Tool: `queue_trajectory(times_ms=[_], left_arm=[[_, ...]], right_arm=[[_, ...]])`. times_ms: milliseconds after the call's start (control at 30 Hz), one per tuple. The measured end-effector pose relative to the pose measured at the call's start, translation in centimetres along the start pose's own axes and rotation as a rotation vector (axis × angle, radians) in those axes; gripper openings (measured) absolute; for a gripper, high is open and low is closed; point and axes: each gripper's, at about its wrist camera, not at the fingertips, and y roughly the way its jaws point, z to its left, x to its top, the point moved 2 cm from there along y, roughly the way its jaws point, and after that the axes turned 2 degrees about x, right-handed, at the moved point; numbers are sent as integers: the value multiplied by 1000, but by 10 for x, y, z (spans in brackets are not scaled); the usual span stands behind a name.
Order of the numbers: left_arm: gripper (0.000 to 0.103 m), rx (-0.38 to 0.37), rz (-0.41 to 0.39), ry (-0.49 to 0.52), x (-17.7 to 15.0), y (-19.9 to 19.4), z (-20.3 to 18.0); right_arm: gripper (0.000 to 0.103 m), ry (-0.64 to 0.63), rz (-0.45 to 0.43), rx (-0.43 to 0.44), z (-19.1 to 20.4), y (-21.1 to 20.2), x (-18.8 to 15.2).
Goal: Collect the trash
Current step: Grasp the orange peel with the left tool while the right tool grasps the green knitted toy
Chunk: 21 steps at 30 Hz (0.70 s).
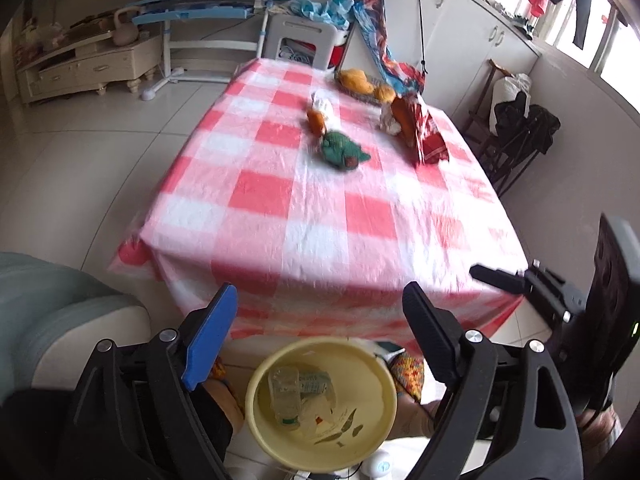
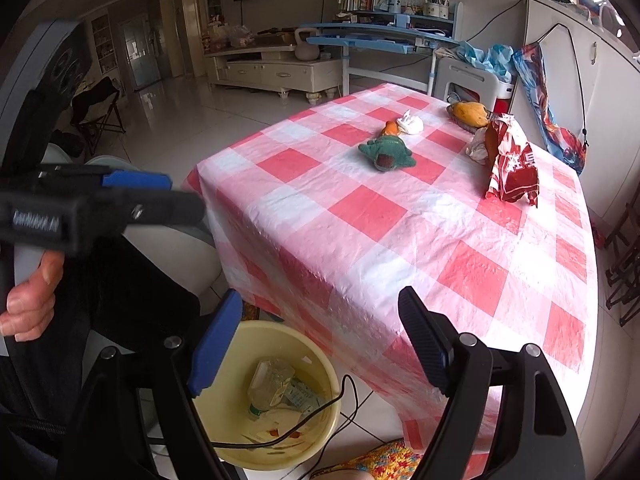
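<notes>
The surface [image 2: 400, 232] carries a red-and-white checked cloth and fills the middle of both views. Below its near edge a pale yellow bin [image 1: 384, 400] stands on the tiled floor. Inside the bin lie a clear plastic bottle [image 1: 285, 396], a small printed carton [image 1: 314, 385] and scraps of wrapper. A thin black cable [image 2: 320, 404] drapes over the bin's rim in the right wrist view.

On the far half of the surface, a torn red snack bag [image 2: 512, 164] stands upright at the right side. Beside it lies crumpled white paper [image 2: 477, 147]. A dish of yellow-orange fruit [image 2: 471, 114] sits behind the bag. A green plush toy [image 2: 387, 153] lies near the centre, with a piece of orange peel [image 2: 390, 128] and a crumpled white tissue [image 2: 411, 124] just behind it.

The left tongs [image 1: 316, 320] are spread wide above the bin, nothing between them. The right tongs [image 2: 320, 322] are likewise spread and empty over the bin's edge. A hand [image 2: 30, 304] grips the left tool's handle.
</notes>
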Motion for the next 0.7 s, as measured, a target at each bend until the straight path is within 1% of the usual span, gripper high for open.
queue_trajectory(times_ms=[133, 300, 500, 633, 700], left_arm=[[81, 25, -27, 10, 34, 7, -2], [81, 38, -25, -49, 77, 33, 10], [81, 25, 2, -113, 126, 81, 19], [81, 34, 48, -121, 148, 115, 20], [77, 35, 78, -113, 158, 133, 17]], right_arm=[[77, -9, -28, -5, 2, 1, 10], [77, -12, -49, -20, -7, 11, 27], [77, -8, -65, -42, -30, 39, 59], [77, -14, -64, -51, -49, 63, 77], [77, -9, -59, -51, -59, 76, 87]])
